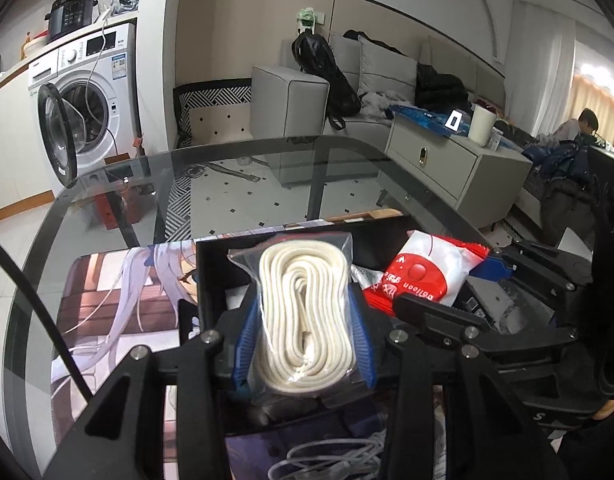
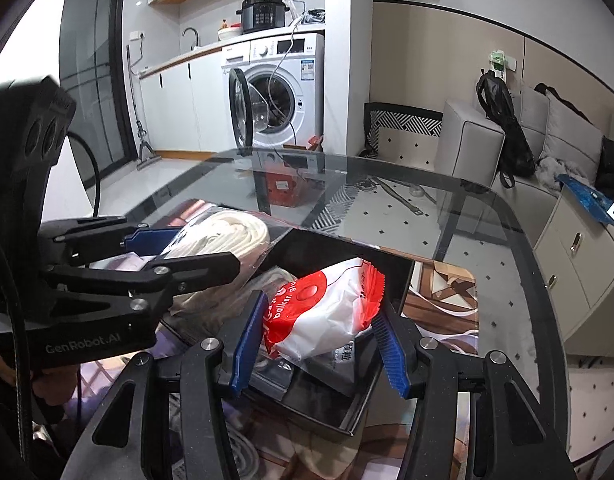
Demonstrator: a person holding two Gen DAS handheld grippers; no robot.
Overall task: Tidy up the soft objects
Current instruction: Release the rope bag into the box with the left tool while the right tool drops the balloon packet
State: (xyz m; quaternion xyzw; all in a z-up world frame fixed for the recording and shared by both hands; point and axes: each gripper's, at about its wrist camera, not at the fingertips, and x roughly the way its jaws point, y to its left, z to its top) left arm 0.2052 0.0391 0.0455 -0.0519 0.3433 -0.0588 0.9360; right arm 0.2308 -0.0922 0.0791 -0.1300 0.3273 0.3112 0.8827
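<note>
Both packets are being carried to the black box point(image 2: 391, 280) that sits on the printed mat toward the near edge of the glass bench point(image 1: 107, 216). The left tongs point(image 1: 305, 320) pinch a clear bag of coiled white cord point(image 1: 303, 308) over the box's left side. The right tongs point(image 2: 319, 332) pinch a red-and-white packet point(image 2: 327, 312), reading "balloon", over its middle. Next, each should lower and let go inside the walls. What already lies in the box is hard to tell. The left tool is marked "GenRobot.AI".
</note>
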